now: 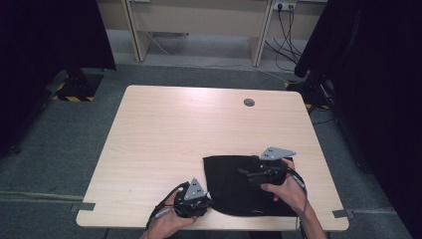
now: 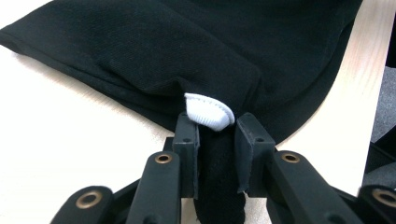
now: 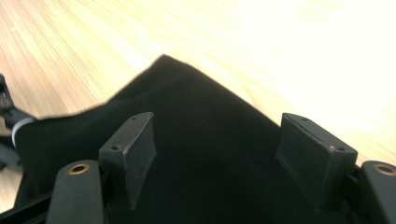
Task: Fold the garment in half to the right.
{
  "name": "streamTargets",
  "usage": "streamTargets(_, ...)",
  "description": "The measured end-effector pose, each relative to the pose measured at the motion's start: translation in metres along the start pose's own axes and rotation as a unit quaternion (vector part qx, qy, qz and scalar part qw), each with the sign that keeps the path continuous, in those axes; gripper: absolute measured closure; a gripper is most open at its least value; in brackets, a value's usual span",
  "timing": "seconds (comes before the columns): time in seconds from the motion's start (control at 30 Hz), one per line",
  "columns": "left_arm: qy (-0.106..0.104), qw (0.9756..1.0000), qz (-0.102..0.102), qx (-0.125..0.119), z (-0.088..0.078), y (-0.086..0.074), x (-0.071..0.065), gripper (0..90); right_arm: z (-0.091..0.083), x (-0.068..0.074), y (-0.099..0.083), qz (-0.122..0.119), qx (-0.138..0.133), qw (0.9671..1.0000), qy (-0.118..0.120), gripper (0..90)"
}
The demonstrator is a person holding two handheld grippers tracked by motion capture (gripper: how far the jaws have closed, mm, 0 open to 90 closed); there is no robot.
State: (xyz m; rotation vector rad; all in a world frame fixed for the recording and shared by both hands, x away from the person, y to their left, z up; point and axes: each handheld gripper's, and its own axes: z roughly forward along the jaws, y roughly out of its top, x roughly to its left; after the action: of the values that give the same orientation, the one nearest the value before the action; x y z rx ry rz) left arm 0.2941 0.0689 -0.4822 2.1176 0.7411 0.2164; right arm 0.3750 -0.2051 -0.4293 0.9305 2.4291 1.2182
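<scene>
Beyond the tongs, a round cable hole [image 1: 249,102] sits near the far edge of the light wood table [image 1: 164,134]. Black curtains [image 1: 54,35] hang at both sides, above grey carpet [image 1: 45,149].

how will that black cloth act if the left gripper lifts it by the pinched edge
The black cloth probably hangs floppy: it bunches where the left gripper pinches it. It likely drags rather than slides stiffly, since it lies flat and creased on the table.

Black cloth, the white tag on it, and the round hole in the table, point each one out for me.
black cloth [image 1: 234,186]: high view, on its flat middle between the grippers.
white tag [image 2: 208,112]: left gripper view, on the tag's ribbed face just above the jaws.
round hole [image 1: 249,102]: high view, centre of the dark hole near the table's far edge.
</scene>
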Motion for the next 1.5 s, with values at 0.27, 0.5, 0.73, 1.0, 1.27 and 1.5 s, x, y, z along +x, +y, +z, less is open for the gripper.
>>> streamTargets(0.27,0.0,1.0,0.001,0.0,0.0,0.0,0.0,71.6,0.028,0.009,0.021,-0.016,0.008,0.9996,0.021,29.1)
streamTargets(0.5,-0.003,1.0,0.0,0.0,0.0,0.0,0.001,71.6,0.057,0.013,0.036,-0.028,0.03,0.9985,0.037,30.1)
streamTargets(0.73,-0.009,1.0,-0.004,0.002,0.0,0.0,0.001,71.6,0.086,0.016,0.049,-0.029,0.049,0.9971,0.051,30.3)
streamTargets(1.0,-0.012,0.9999,-0.001,0.001,0.0,0.001,0.003,71.7,0.113,0.021,0.054,-0.039,0.074,0.995,0.055,31.7)
streamTargets(1.27,-0.005,1.0,0.002,0.001,0.0,0.001,0.005,71.7,0.132,0.024,0.055,-0.056,0.102,0.991,0.067,56.5)
streamTargets(1.5,-0.007,0.9998,0.019,-0.004,0.001,0.002,0.004,74.4,0.127,0.02,0.056,-0.058,0.094,0.9911,0.074,78.6)
